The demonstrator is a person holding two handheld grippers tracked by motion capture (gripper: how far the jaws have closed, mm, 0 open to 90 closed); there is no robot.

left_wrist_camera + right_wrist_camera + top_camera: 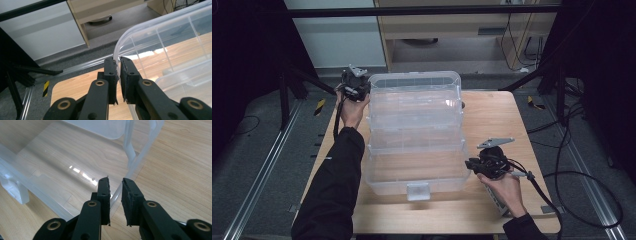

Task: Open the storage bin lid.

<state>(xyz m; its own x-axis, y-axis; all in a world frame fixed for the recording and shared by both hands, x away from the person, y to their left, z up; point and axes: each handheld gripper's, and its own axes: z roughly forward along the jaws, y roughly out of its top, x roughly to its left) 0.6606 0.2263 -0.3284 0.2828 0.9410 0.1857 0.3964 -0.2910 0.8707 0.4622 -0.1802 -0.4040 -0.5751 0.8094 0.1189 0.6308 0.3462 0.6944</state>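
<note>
wooden tabletop (492, 120) fills mid-frame; left claw (118, 62) pinches the clear box (414, 130) lid rim upper left, right claw (115, 185) straddles its wall, not quite clenched; opening looks nearly done.

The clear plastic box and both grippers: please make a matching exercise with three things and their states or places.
1. left gripper
2. right gripper
3. white latch

a. on the near front wall of the clear box
b. jaws pinch the box's far rim
c. jaws straddle the box's wall at its near right corner, with a gap

Pairs: 1-b, 2-c, 3-a
</note>
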